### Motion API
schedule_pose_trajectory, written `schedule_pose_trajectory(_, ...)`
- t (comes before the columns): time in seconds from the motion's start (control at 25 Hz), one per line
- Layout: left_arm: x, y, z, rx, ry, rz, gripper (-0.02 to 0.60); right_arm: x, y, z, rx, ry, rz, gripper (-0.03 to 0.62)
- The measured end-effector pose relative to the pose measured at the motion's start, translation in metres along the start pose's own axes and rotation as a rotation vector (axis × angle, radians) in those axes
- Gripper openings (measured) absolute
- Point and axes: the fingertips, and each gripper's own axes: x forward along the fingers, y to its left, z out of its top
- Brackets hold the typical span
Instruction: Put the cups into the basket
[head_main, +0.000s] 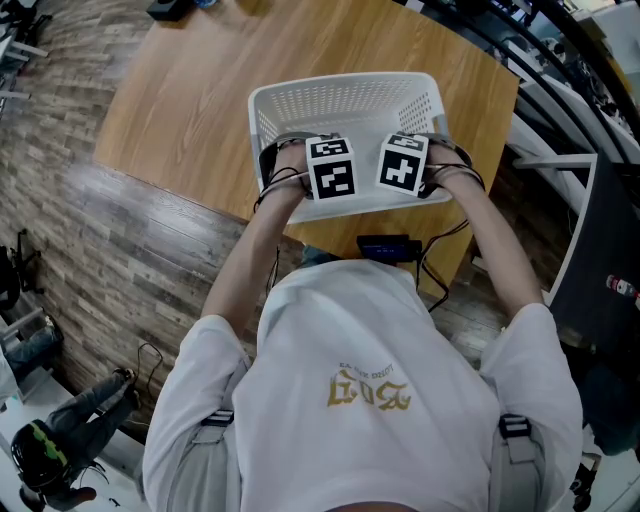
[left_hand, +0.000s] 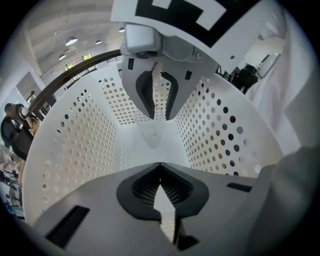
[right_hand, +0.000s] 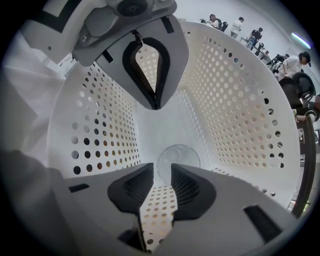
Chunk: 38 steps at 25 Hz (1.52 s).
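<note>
The nearest danger is at the right gripper (right_hand: 161, 170); its jaws stand a little apart with nothing between them, and the clear cup (right_hand: 178, 159) rests just beyond their tips on the floor of the basket (head_main: 345, 100). I judge that if this gripper is lifted carelessly, a jaw could catch the cup and tip or drag it; whether the cup stands fully upright I cannot tell. The left gripper (left_hand: 160, 166) has its jaws closed tip to tip and carries nothing; it faces the right one closely inside the basket, so the two could knock together on the way out. The basket is perforated plastic and probably light; it stands near the person's edge of the table (head_main: 200, 110), so a push on its wall might slide it toward that edge. No other cup shows in any view, so I cannot say how much of the task remains.

As for the pose, the left forearm (head_main: 258, 255) and the right forearm (head_main: 495, 240) reach forward and down from the body and converge; both grippers dip over the near wall into the basket, side by side in the head view, with jaws turned toward each other and toward the floor.
</note>
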Motion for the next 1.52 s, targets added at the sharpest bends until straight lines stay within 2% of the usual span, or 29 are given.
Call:
schedule_pose_trajectory(0.64, -0.007, -0.003, 0.004, 0.000, -0.015, 0.017, 0.006, -0.015, -0.004, 0.003, -0.007, -0.053, -0.050, 0.110)
schedule_pose_trajectory(1.24, -0.016, -0.007, 0.002, -0.009, -0.026, 0.051, 0.006, -0.020, 0.004, 0.005, 0.010, -0.091, -0.039, 0.110)
schedule_pose_trajectory(1.52, -0.026, -0.007, 0.001, -0.023, -0.039, 0.072, 0.006, -0.027, -0.003, 0.003, 0.002, -0.095, -0.102, 0.091)
